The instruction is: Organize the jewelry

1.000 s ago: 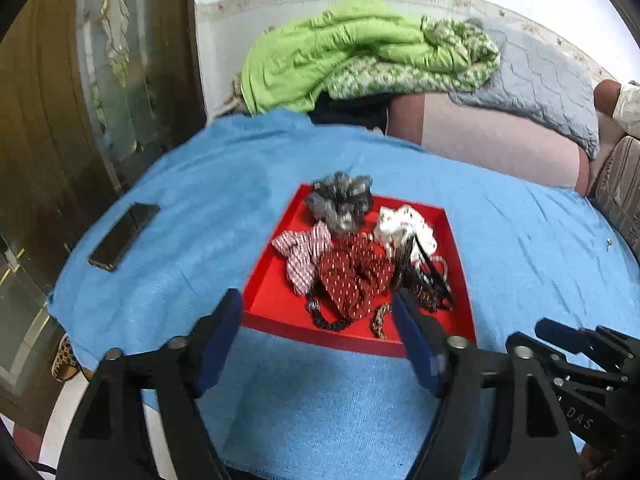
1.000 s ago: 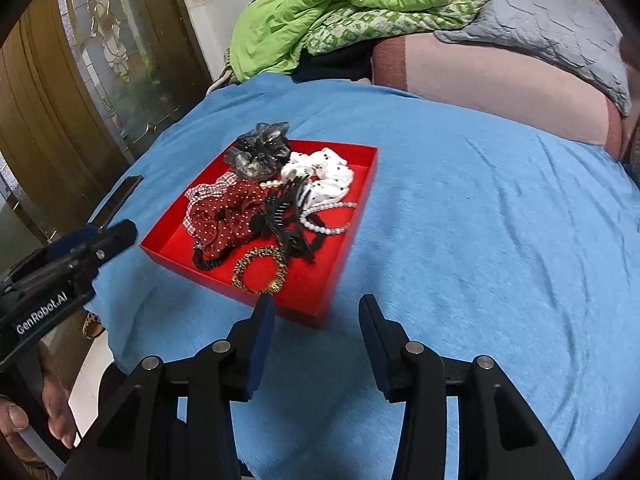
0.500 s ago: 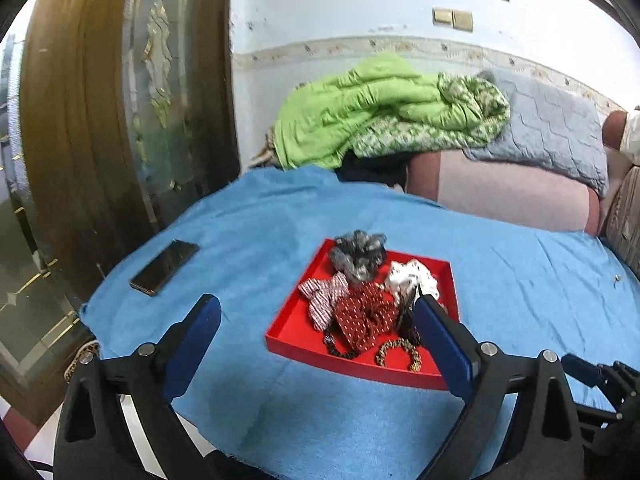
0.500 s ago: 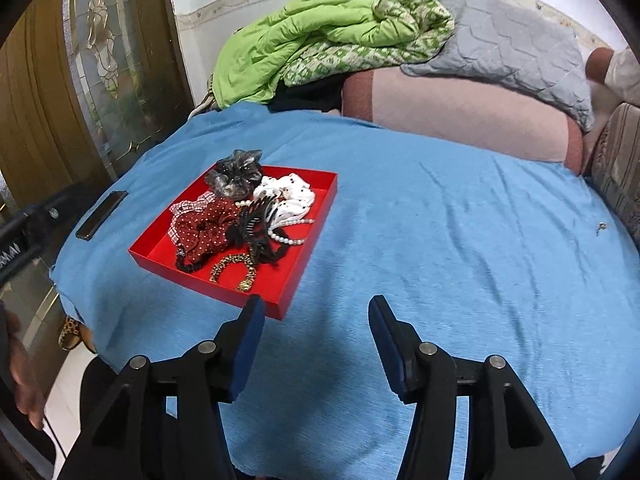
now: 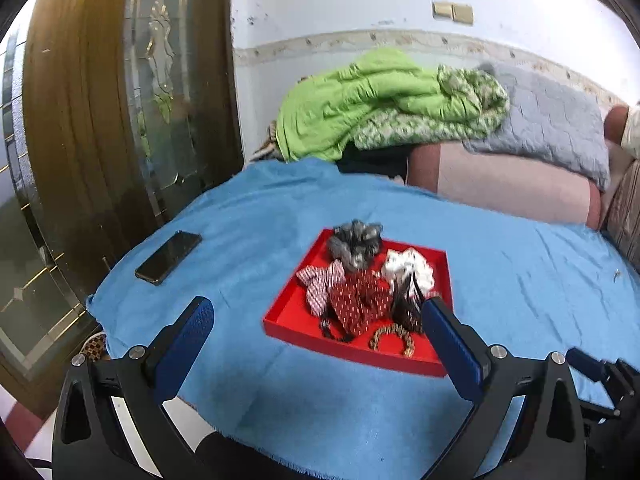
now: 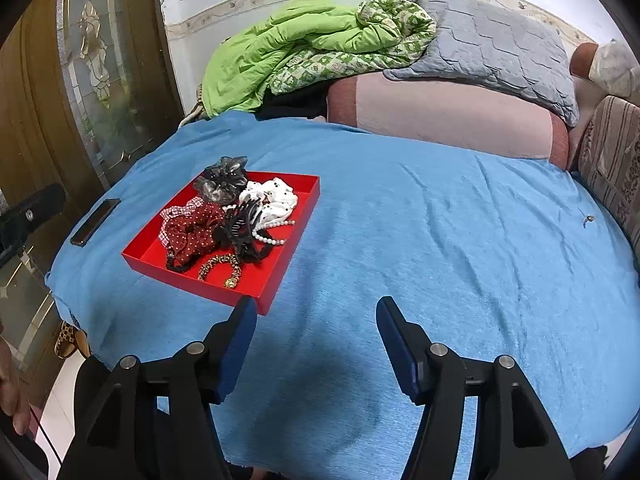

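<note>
Jewelry and scrunchies fill the red tray [image 5: 294, 312] near the blue cloth's [image 5: 248, 216] front edge; from the left wrist we see our left gripper [image 5: 316, 320] spread wide, holding nothing. From the right wrist, the tray [image 6: 276, 280] sits toward the cloth's left edge, and our right gripper [image 6: 316, 320] hangs open beside it.

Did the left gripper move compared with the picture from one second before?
Yes. The left gripper has pulled back and up from the red tray: the tray shows smaller and farther between the open jaws, and more wall is in view.
</note>
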A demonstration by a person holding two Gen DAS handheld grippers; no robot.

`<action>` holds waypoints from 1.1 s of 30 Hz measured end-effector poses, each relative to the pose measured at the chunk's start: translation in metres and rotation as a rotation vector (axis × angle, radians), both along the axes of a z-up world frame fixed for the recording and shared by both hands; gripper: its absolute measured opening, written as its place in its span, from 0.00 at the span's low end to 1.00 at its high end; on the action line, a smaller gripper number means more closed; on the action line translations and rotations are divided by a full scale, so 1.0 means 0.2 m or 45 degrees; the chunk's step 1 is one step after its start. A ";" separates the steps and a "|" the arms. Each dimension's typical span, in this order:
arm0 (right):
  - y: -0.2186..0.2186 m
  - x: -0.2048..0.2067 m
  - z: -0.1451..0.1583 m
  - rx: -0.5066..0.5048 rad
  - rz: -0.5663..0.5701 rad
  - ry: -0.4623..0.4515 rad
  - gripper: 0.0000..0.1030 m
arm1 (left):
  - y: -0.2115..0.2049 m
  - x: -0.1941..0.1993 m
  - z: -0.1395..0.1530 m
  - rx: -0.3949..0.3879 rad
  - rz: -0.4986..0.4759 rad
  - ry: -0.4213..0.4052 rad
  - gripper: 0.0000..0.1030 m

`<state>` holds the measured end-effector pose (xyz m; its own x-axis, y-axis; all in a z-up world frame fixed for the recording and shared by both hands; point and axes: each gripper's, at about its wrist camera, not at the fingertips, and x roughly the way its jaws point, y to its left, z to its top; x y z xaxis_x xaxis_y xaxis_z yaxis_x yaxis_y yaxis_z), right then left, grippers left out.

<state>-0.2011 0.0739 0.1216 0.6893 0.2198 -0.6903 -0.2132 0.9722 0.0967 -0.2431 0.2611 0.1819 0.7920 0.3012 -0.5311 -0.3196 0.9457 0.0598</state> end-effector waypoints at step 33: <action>-0.01 0.04 -0.07 -0.079 -0.055 0.018 0.67 | -0.07 0.07 -0.20 -0.059 -0.108 0.227 1.00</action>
<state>-0.1936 0.0714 0.1075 0.6871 0.1466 -0.7116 -0.1699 0.9847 0.0389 -0.2285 0.2462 0.1421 0.7055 0.2092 -0.6771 -0.2266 0.9719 0.0642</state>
